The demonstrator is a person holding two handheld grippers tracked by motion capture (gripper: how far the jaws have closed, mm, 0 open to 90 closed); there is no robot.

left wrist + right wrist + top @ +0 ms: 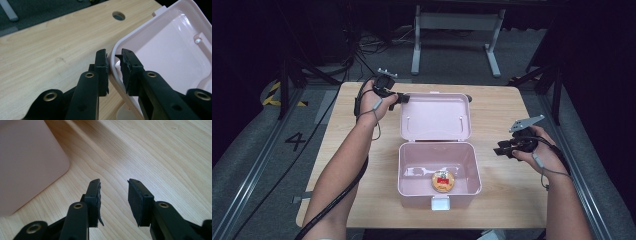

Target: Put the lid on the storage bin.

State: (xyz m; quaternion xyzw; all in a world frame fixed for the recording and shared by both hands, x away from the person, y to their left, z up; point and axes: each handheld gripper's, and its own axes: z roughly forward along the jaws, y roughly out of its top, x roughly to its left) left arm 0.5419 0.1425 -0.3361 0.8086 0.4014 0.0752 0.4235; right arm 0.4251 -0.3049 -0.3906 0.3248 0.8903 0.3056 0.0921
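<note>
1. While the pink box (439, 172) sits open mid-table, the left gripper (114, 68) nips its lid (435, 116) rim, jaws narrowly parted.
2. Right gripper (114, 195): jaws apart, empty, over the table (155, 152).
3. Round cookie (443, 181) inside box.

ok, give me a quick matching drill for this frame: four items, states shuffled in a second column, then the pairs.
Items:
1. left gripper
2. right gripper
3. pink box lid
4. round orange item

States:
A. lying inside the box base
B. open, nothing between its jaws, over bare table
C. swung open, lying back behind the base
D. jaws either side of the lid's rim corner

Pairs: 1-D, 2-B, 3-C, 4-A
</note>
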